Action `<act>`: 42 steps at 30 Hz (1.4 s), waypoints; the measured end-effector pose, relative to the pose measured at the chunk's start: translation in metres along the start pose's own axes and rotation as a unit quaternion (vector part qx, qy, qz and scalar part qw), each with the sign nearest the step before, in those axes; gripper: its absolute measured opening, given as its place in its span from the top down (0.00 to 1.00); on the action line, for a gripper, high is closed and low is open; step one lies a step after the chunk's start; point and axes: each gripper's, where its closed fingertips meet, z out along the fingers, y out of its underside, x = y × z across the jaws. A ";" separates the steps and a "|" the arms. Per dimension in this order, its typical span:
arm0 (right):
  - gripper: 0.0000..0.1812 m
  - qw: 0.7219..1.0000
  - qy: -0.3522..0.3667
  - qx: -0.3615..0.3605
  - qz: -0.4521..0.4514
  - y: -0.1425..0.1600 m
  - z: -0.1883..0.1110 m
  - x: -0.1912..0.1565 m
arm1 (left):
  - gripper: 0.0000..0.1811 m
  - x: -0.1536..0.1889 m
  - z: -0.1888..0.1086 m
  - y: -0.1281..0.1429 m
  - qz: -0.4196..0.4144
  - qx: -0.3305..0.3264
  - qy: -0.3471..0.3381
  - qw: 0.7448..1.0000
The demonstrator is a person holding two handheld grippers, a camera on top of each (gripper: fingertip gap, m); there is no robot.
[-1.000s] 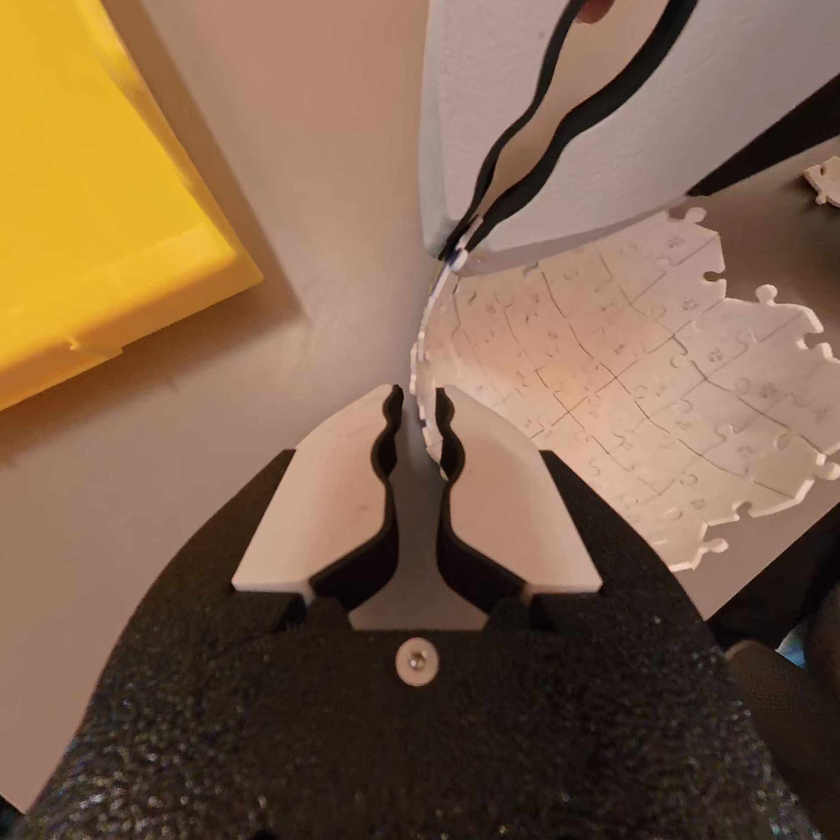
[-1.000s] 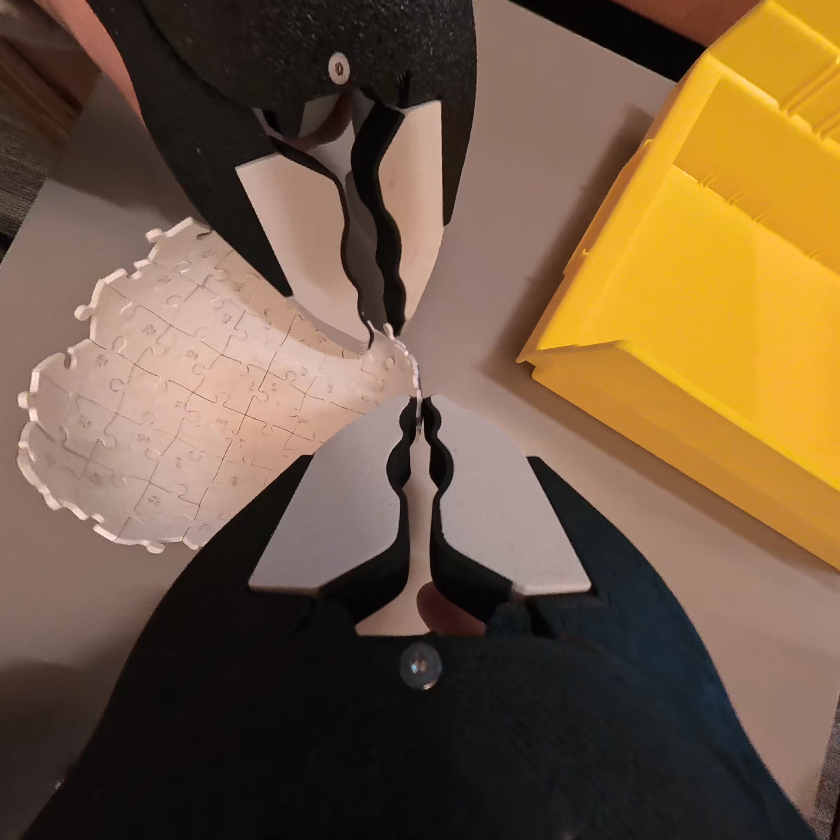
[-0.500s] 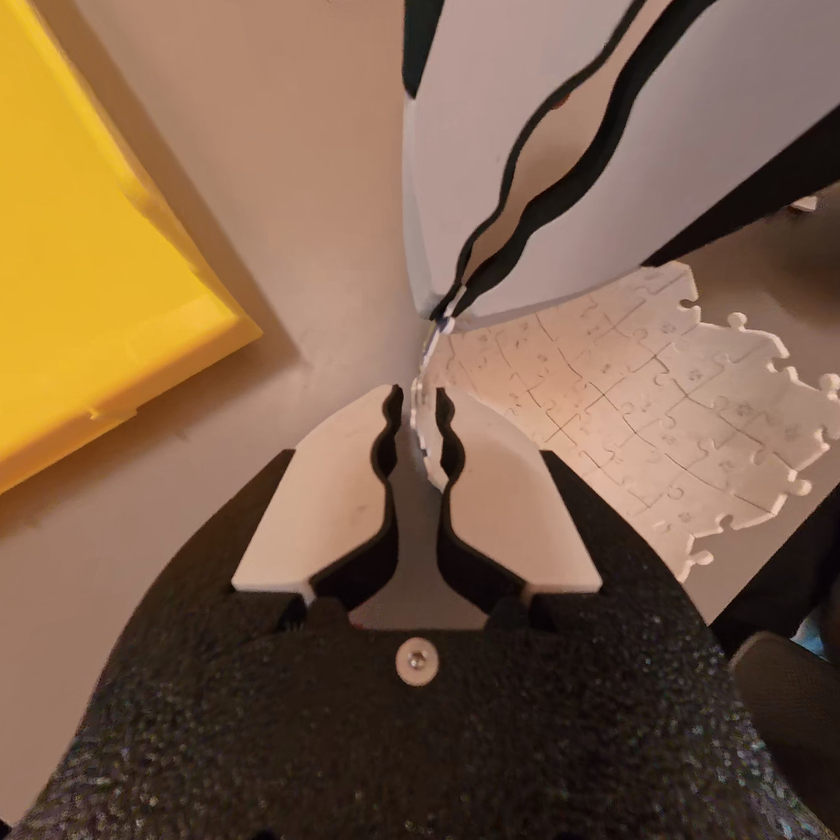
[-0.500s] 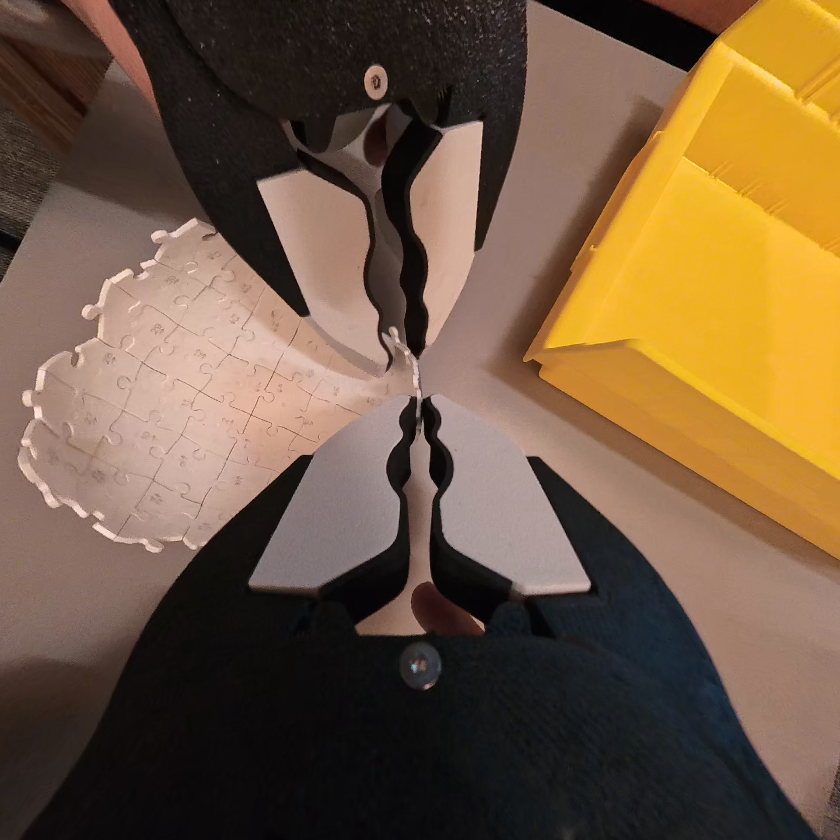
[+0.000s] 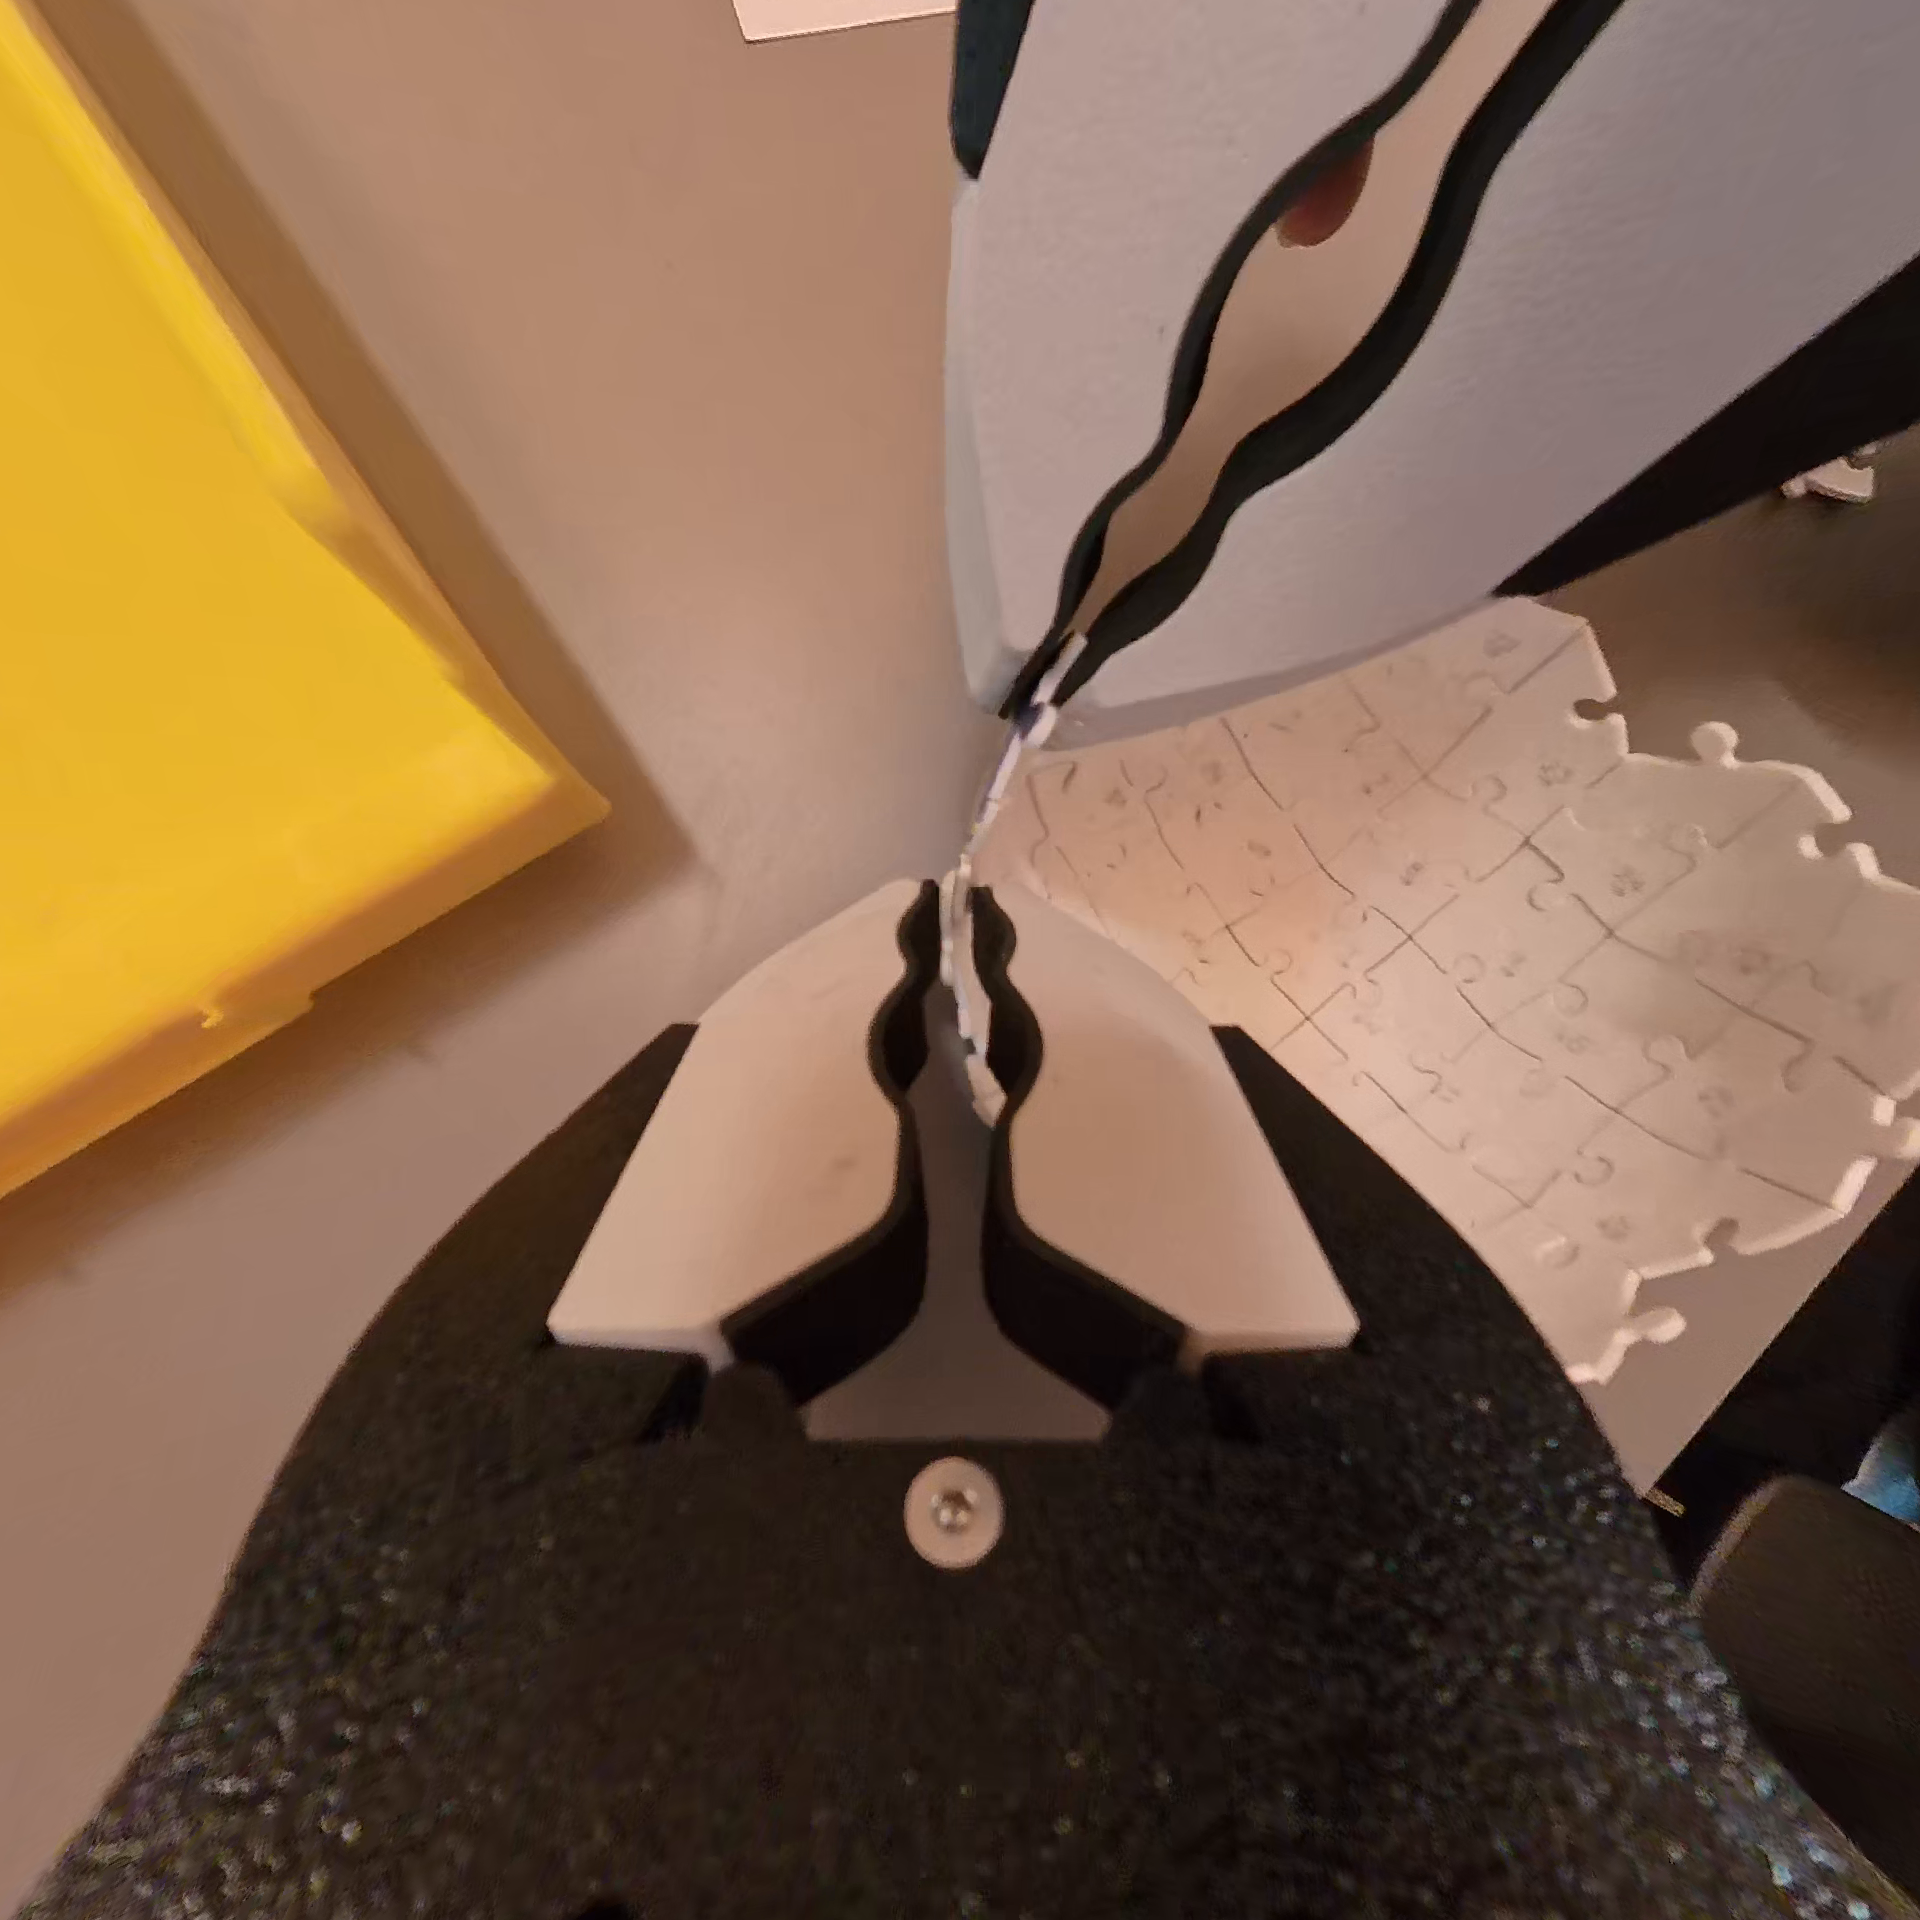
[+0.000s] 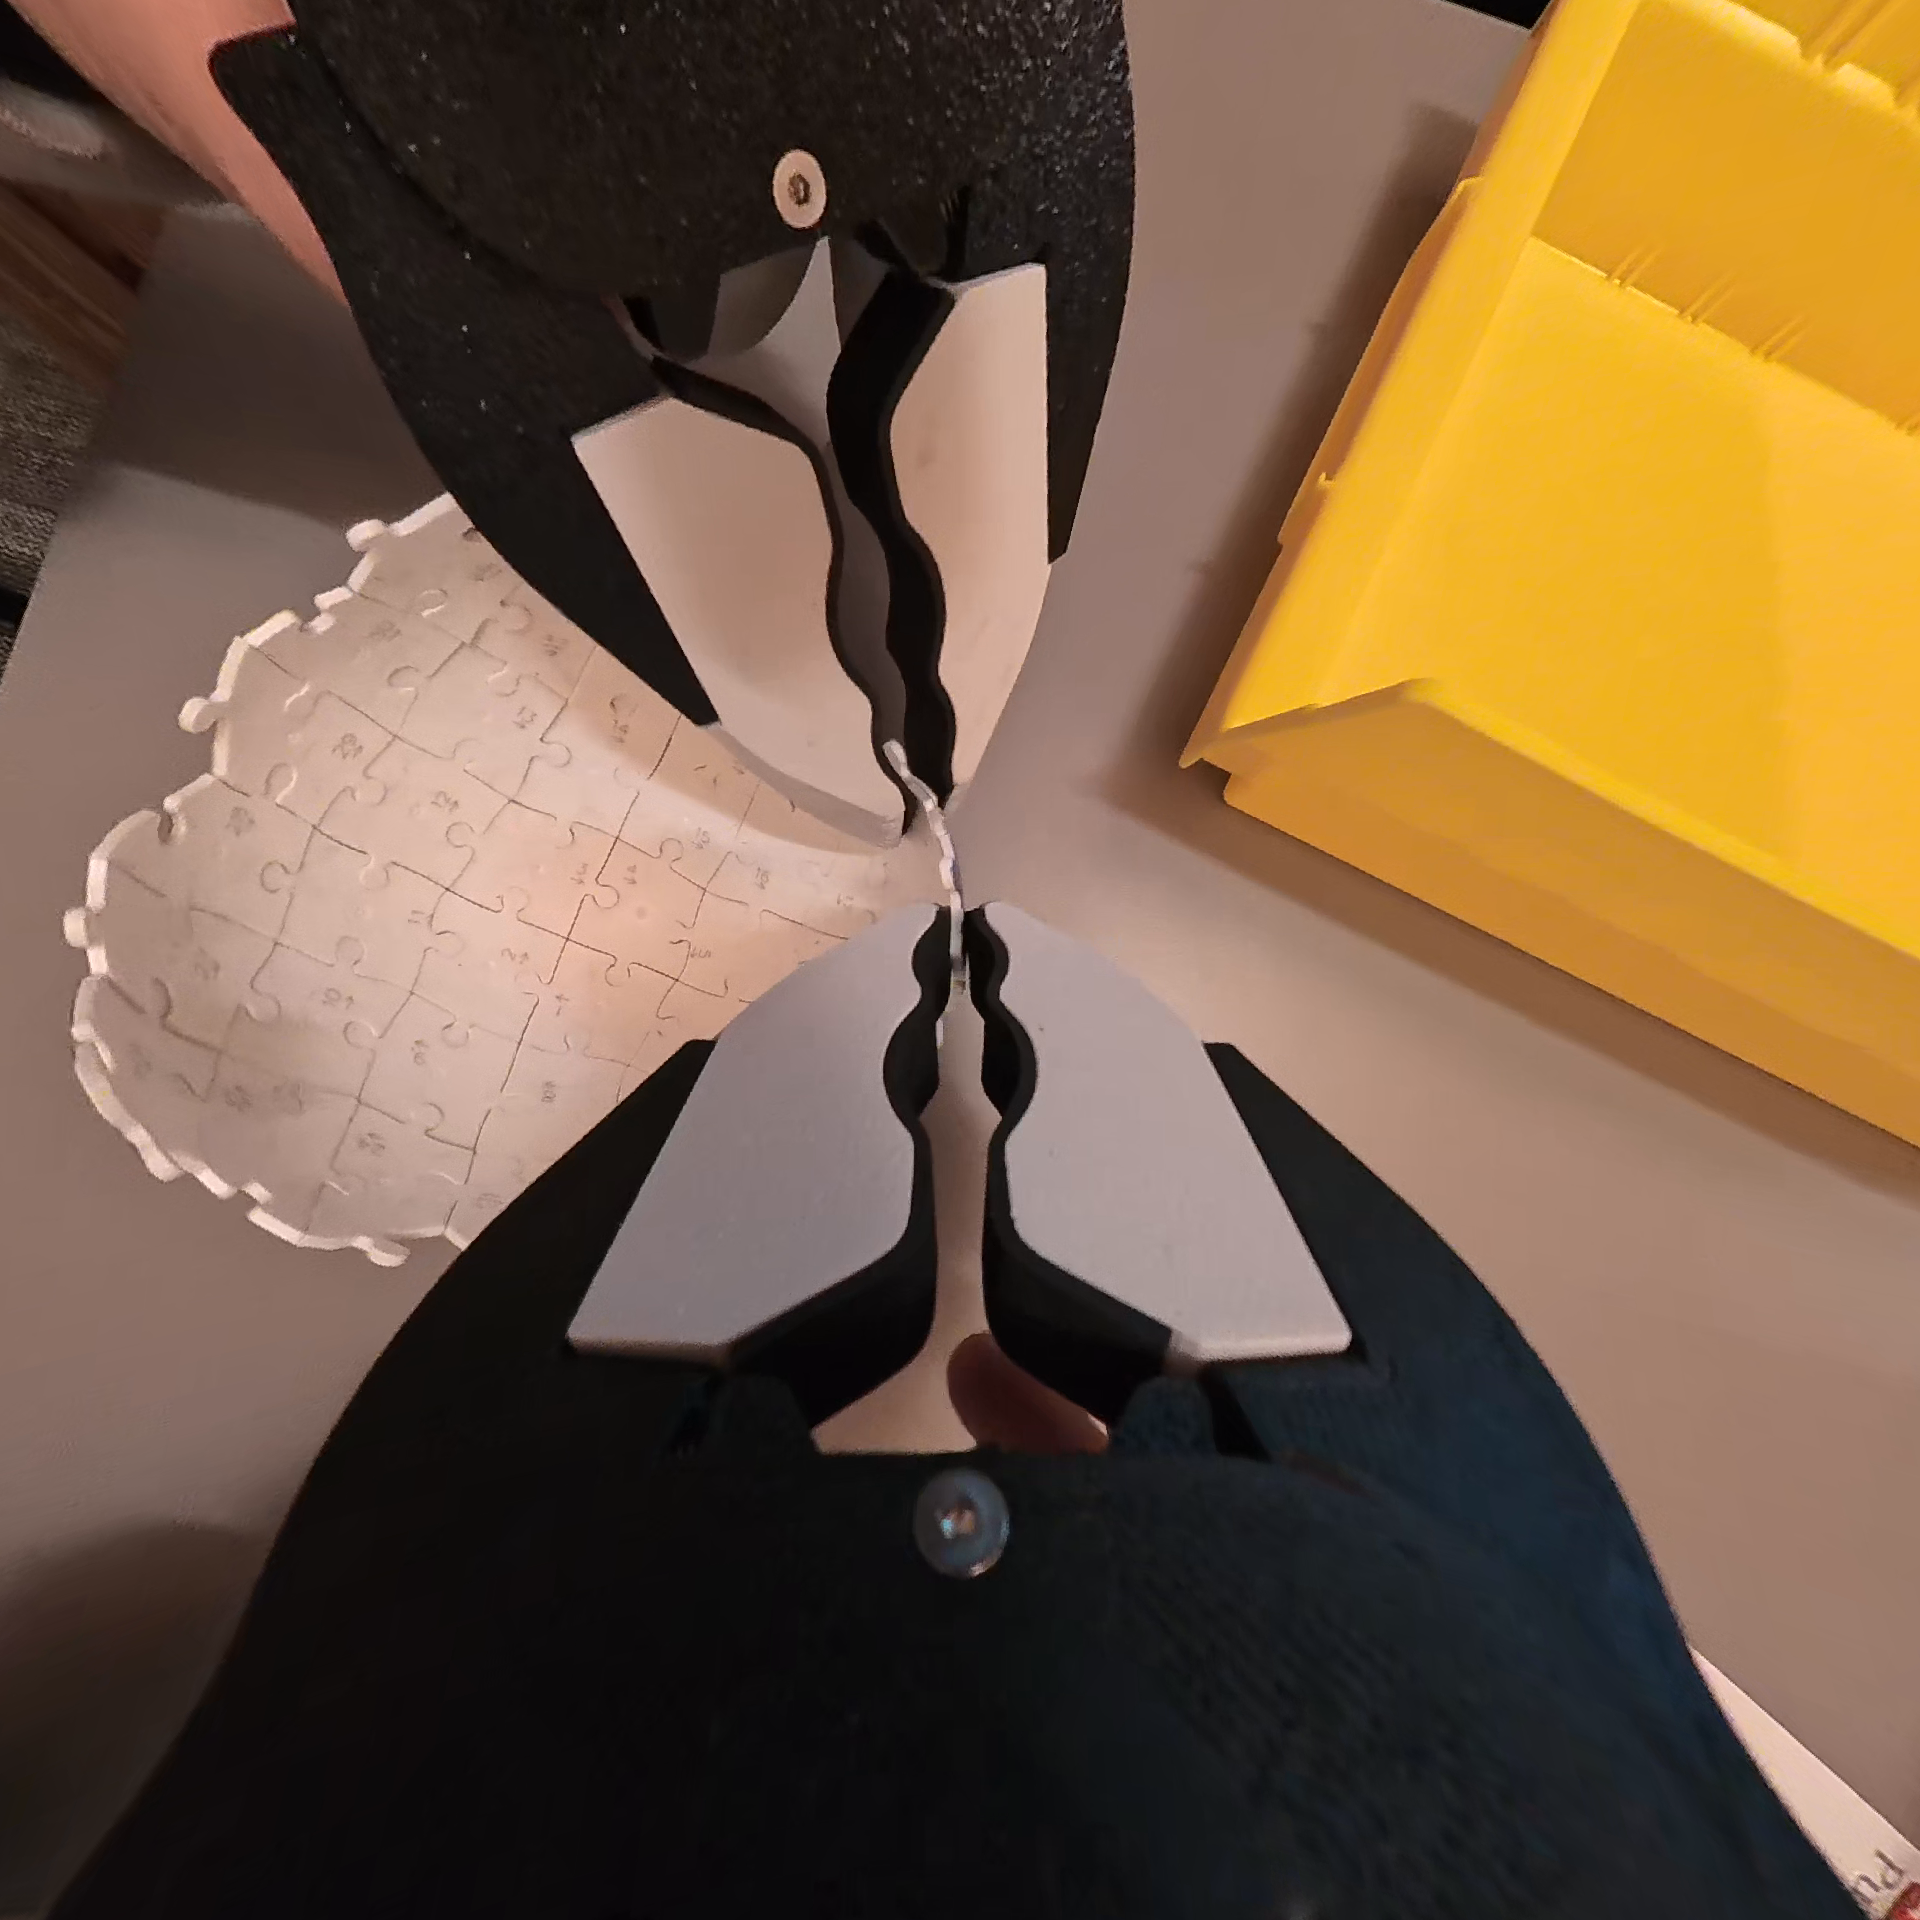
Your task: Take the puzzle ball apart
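The puzzle ball is a white, open, curved shell of joined pieces (image 5: 1507, 987), lying to the right in the left wrist view and to the left in the right wrist view (image 6: 416, 914). My left gripper (image 5: 951, 899) is shut on the shell's thin rim, which runs between its black pads. My right gripper (image 6: 958, 920) is shut on the same rim a short way along. The two grippers face each other tip to tip, almost touching. The right gripper shows at the top of the left wrist view (image 5: 1044, 691), and the left one at the top of the right wrist view (image 6: 920, 805).
A yellow plastic bin (image 5: 208, 675) stands on the grey table (image 5: 727, 416) beside the grippers; it is at the right in the right wrist view (image 6: 1610, 571). A loose white puzzle piece (image 5: 1834, 476) lies beyond the shell. The table edge runs close behind the shell. Both grippers' tips are close together, under 4 cm apart.
My left gripper's jaws have narrowed and closed on the shell's rim. The two grippers have drawn closer together. The right gripper has kept its hold.
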 end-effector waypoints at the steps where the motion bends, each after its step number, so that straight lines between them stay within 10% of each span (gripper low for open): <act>1: 0.99 1.000 0.000 0.001 0.000 0.000 0.000 0.000 | 0.97 0.000 0.000 0.000 0.000 0.000 0.001 1.000; 42: 0.99 1.000 -0.010 0.007 0.007 0.002 0.005 0.003 | 0.98 -0.002 -0.001 -0.002 0.022 -0.005 0.006 1.000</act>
